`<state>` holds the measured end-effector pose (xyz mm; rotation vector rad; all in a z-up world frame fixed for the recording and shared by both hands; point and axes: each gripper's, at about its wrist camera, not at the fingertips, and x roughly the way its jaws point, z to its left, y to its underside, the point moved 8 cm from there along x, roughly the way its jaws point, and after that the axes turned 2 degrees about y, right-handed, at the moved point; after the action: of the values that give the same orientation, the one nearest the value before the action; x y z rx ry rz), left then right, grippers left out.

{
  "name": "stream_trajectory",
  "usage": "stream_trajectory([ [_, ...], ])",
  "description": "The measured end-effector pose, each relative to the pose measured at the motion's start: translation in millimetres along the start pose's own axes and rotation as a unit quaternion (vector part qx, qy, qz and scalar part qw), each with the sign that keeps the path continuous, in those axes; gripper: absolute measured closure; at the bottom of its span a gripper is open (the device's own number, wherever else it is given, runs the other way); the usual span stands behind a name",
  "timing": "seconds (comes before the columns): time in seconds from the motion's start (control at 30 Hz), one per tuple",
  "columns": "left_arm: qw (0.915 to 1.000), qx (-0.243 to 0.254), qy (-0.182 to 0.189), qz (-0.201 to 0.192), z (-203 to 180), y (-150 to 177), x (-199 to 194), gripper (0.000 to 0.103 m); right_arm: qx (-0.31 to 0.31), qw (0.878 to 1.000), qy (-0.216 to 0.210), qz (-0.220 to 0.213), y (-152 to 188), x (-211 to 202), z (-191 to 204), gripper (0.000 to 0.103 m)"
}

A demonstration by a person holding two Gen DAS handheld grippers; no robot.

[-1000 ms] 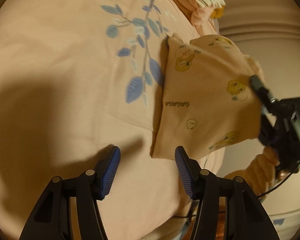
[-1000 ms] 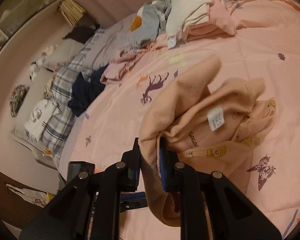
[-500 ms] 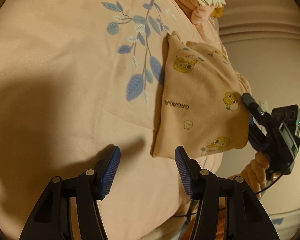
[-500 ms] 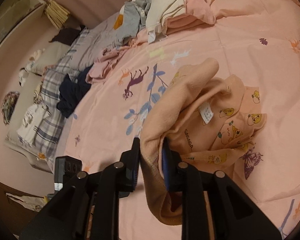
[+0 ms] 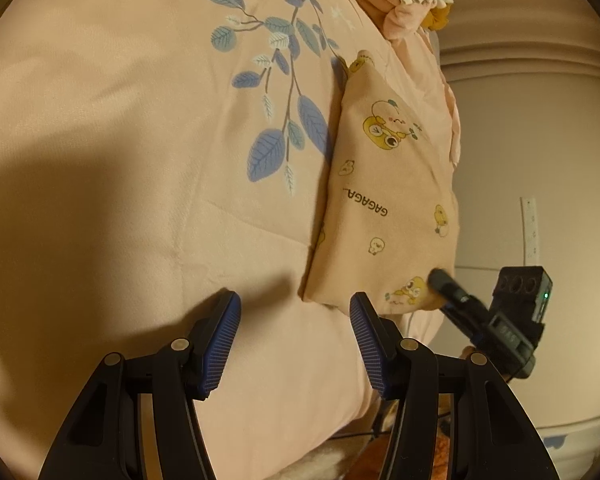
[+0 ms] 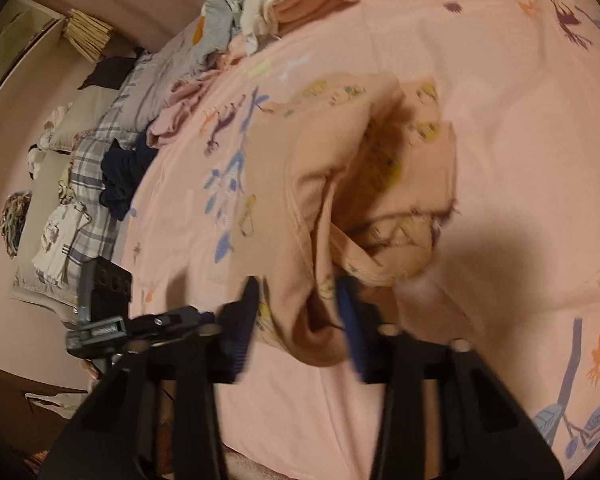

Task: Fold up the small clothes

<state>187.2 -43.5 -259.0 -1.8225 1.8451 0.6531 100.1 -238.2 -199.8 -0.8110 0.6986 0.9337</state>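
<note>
A small peach garment (image 5: 388,184) printed with yellow chicks and "GAGAGA" lies folded on the pink bedspread (image 5: 120,160). My left gripper (image 5: 296,332) is open and empty, just short of the garment's near corner. In the right wrist view the same garment (image 6: 364,184) lies bunched, its near fold between my right gripper's (image 6: 296,320) fingers, which stand apart. That view is blurred. The right gripper also shows in the left wrist view (image 5: 456,296), at the garment's near right corner.
A pile of unfolded clothes (image 6: 284,4) lies at the far end of the bed. Dark navy clothing (image 6: 124,176) and a plaid blanket (image 6: 88,160) lie at the left. The bed edge runs close below both grippers.
My right gripper has opened and let go of the garment fold it held. The garment has been laid over and now lies flatter on the bed. My left gripper has stayed open.
</note>
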Motion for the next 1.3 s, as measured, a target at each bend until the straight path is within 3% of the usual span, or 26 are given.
stream_trajectory([
  [0.33,1.0,0.0,0.002,0.006,0.3,0.1,1.4,0.048,-0.041,0.999,0.01,-0.034,15.4,-22.5,18.7,0.086],
  [0.37,1.0,-0.002,0.004,0.007,1.4,0.9,0.6,0.048,-0.035,0.999,0.008,-0.039,14.5,-22.8,18.7,0.091],
  [0.53,0.9999,-0.003,0.009,0.005,3.6,5.3,-3.0,0.048,-0.021,0.997,-0.034,-0.066,5.0,-26.5,35.5,0.094],
  [0.73,0.9973,0.036,-0.014,-0.063,3.8,-3.1,-41.1,0.048,-0.079,0.989,-0.087,-0.088,-17.1,-22.5,111.9,0.094],
  [0.9,0.9894,0.022,-0.016,-0.143,26.5,-9.9,-108.9,0.048,-0.146,0.972,-0.185,-0.028,-23.7,28.3,209.5,0.098],
  [0.97,0.9847,0.001,-0.031,-0.172,45.4,-10.9,-131.8,0.048,-0.195,0.969,-0.15,-0.006,-17.3,60.4,239.7,0.095],
  [1.0,0.9831,-0.009,-0.037,-0.179,53.5,-10.6,-138.5,0.048,-0.22,0.97,-0.103,0.012,-12.7,85.9,248.8,0.094],
  [1.03,0.9819,-0.022,-0.042,-0.183,65.8,-8.9,-146.7,0.048,-0.221,0.971,-0.082,0.029,-8.9,99.8,248.7,0.094],
  [1.13,0.9811,-0.05,-0.035,-0.183,90.7,-3.6,-157.5,0.048,-0.189,0.975,-0.089,0.077,0.5,117.5,231.5,0.094],
  [1.2,0.9793,-0.071,-0.034,-0.186,101.0,-6.8,-159.6,0.048,-0.163,0.982,-0.069,0.067,-2.6,108.0,205.5,0.087],
  [1.3,0.9788,-0.073,-0.012,-0.191,96.0,-14.9,-152.5,0.048,-0.11,0.994,-0.014,0.013,-15.9,70.3,151.5,0.064],
])
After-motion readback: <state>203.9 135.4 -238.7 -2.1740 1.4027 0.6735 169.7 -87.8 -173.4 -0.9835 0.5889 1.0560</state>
